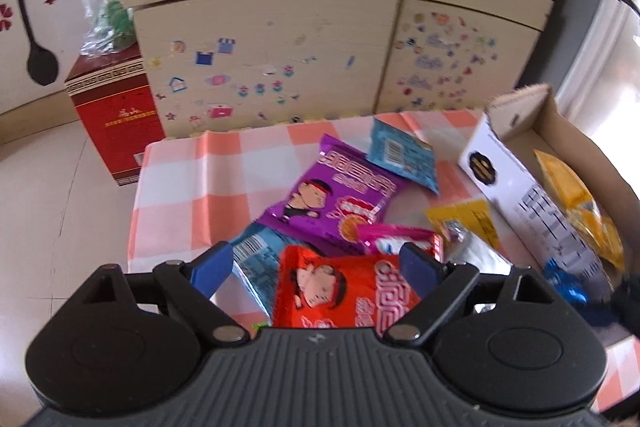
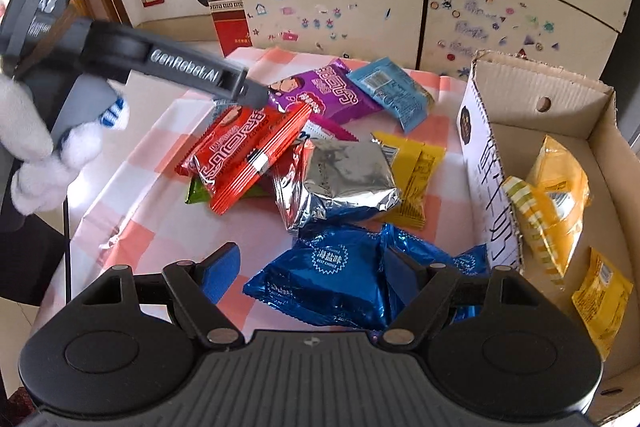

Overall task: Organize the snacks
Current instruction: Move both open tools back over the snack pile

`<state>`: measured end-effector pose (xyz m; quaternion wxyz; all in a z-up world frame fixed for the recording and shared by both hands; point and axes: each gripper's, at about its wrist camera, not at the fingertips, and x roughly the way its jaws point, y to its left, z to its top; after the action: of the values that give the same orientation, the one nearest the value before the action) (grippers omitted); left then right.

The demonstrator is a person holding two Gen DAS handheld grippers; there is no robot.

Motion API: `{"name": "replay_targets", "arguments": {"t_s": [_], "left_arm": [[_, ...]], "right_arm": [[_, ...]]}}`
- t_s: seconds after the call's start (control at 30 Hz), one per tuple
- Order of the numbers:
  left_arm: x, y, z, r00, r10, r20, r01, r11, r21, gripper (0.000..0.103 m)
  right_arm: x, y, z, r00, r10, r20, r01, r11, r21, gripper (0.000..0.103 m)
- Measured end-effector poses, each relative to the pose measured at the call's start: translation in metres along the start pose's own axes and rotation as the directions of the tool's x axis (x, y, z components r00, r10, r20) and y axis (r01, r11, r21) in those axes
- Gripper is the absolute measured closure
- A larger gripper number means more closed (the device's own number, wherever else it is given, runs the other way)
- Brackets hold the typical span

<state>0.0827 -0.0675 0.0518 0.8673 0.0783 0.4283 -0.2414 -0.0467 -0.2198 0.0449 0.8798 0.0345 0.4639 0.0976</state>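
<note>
Snack packets lie piled on a pink-checked tablecloth [image 1: 180, 187]. My left gripper [image 1: 316, 267] is open, its blue pads either side of a red packet [image 1: 344, 291]; from the right wrist view the left gripper [image 2: 256, 95] sits at the red packet's [image 2: 248, 155] far end. Behind lie a purple packet [image 1: 332, 203] and a light blue packet [image 1: 400, 157]. My right gripper [image 2: 316, 273] is open around a dark blue foil packet [image 2: 324, 275]. A silver packet [image 2: 344, 175] and yellow packets [image 2: 416, 171] lie in the middle. The cardboard box [image 2: 600, 131] at right holds several yellow packets [image 2: 556, 203].
A sticker-covered cabinet [image 1: 280, 59] stands behind the table. A red carton [image 1: 116, 123] sits on the floor at left. A green packet [image 2: 196, 193] lies under the red one. The box's white flap [image 2: 484, 163] stands up between table and box.
</note>
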Motion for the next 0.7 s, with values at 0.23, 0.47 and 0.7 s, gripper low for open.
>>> {"name": "replay_targets", "arguments": {"t_s": [0.23,0.47,0.7], "left_arm": [[0.016,0.001,0.001,0.999,0.046,0.007,-0.046,0.999,-0.023,0.01],[0.02,-0.001,-0.003,0.998,0.056,0.003,-0.056,0.998,-0.004,0.008],[0.016,0.0,-0.015,0.998,0.061,-0.032,-0.059,0.997,0.04,0.008]], "right_arm": [[0.006,0.007,-0.005,0.995,0.079,-0.056,-0.08,0.997,-0.005,0.019],[0.005,0.022,-0.008,0.979,0.179,-0.094,-0.184,0.982,-0.044,0.019],[-0.002,0.014,-0.005,0.985,0.161,-0.057,-0.162,0.987,-0.021,0.018]]}}
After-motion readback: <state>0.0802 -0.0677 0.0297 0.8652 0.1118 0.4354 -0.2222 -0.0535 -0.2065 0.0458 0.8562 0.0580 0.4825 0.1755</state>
